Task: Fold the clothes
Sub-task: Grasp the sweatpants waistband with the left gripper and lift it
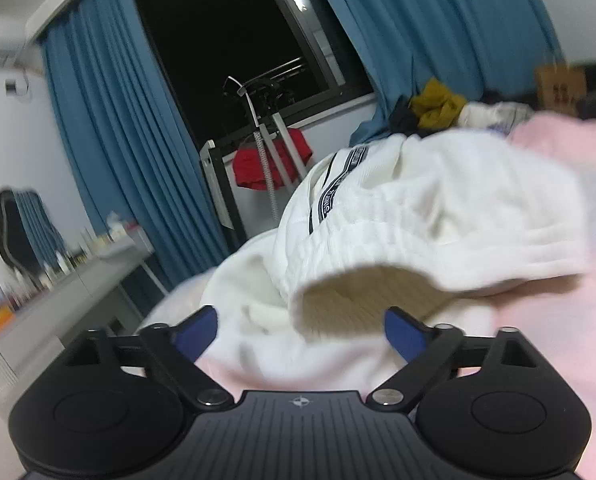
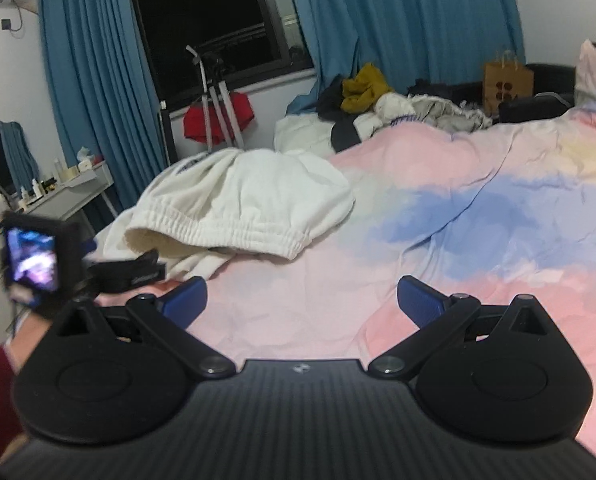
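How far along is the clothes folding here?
Barely begun. Nothing looks folded: the white sweatpants lie bunched on the pastel duvet. In hand: the left gripper, open, is at their elastic waistband, not gripping; the right gripper is open and empty. Left: folding them and the clothes pile behind.

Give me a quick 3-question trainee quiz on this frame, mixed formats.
1. True or false: the left tongs are clamped on the white garment.
2. The right tongs are over: A) bare bedcover B) the clothes pile C) the desk
3. Fill in: the garment's gathered ____ hem faces the cameras.

Key: 1 false, open, hem between the pads unpinched; 2 A; 3 elastic.
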